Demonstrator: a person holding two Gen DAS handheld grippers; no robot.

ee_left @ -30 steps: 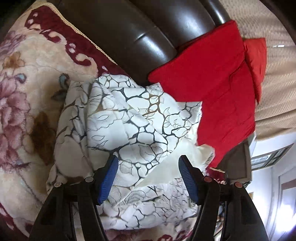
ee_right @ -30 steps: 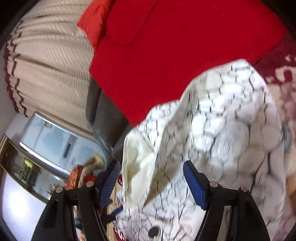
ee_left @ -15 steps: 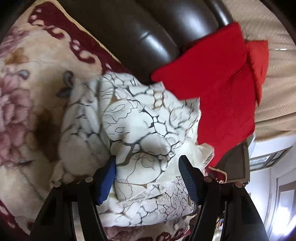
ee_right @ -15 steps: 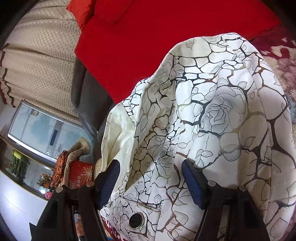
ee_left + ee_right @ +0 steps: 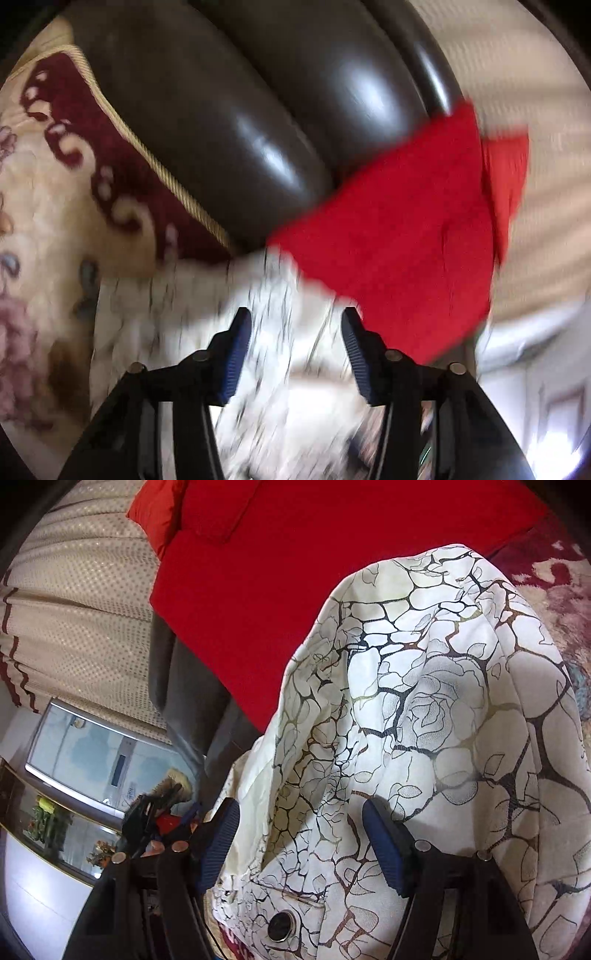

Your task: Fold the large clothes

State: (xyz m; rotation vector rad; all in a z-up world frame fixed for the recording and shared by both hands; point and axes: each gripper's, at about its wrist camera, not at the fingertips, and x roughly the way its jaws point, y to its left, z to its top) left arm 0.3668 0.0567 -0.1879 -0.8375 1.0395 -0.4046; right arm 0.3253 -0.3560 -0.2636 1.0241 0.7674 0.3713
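A white garment with a black crackle and rose print lies heaped on the sofa seat, a dark button near its lower edge. My right gripper is open, with a bunched fold of the garment and its cream lining filling the gap between the blue pads. In the left wrist view the garment is blurred. My left gripper is above it, its jaws closing with cloth showing between them, and the pads do not visibly press on it.
A red cushion leans just behind the garment. A dark leather sofa back rises behind a floral throw. A beige curtain and a glass-topped unit stand past the sofa's end.
The left view has lifted and blurred: the garment sits lower in frame, more sofa back shows, and the pads stand closer together. In the right view the garment has settled into a sharp, still mound.
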